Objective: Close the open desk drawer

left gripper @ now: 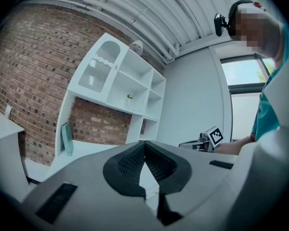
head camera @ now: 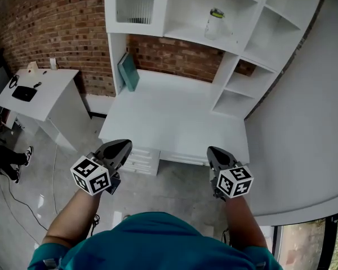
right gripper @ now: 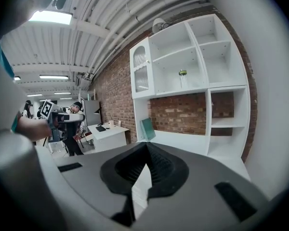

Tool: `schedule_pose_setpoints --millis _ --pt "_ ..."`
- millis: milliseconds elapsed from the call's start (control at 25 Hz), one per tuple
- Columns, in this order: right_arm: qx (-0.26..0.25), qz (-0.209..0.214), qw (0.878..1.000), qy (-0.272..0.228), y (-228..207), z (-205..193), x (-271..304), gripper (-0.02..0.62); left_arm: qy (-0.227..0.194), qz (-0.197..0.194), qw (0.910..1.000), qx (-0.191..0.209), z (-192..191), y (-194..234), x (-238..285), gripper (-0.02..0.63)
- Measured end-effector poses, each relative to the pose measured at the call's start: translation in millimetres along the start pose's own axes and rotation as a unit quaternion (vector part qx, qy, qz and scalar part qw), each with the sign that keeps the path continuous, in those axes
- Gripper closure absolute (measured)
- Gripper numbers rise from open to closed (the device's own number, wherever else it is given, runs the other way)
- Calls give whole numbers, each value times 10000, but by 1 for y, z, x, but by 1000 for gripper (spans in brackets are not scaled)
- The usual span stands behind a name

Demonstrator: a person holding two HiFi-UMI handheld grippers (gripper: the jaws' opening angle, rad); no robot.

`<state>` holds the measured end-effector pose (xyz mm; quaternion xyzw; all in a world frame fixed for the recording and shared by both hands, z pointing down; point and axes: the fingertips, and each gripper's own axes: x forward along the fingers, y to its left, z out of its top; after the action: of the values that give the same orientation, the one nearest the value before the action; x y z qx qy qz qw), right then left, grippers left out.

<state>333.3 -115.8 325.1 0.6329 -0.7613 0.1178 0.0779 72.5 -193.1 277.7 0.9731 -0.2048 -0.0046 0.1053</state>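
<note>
Nothing's been closed yet, by the looks of it: the drawer (head camera: 142,161) is seen poking out under the desk (head camera: 174,117), front-left, untouched. The left gripper (head camera: 123,146) and right gripper (head camera: 214,152) are held clenched and empty, near the desk's front edge.

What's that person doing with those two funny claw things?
A person stands at a white desk with a claw in each hand. The left claw and the right claw are both shut and hold nothing. The left claw hovers near the drawer, which sticks out under the desk's left side. Neither claw seems to touch the drawer, so it has not been pushed shut yet.
</note>
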Motion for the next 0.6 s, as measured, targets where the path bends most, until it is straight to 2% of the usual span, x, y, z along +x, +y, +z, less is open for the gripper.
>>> schedule_pose_setpoints --millis 600 --pt "80 -31 9988 -482 -20 68 -42 575 -421 -167 9987 239 62 -20 9 591"
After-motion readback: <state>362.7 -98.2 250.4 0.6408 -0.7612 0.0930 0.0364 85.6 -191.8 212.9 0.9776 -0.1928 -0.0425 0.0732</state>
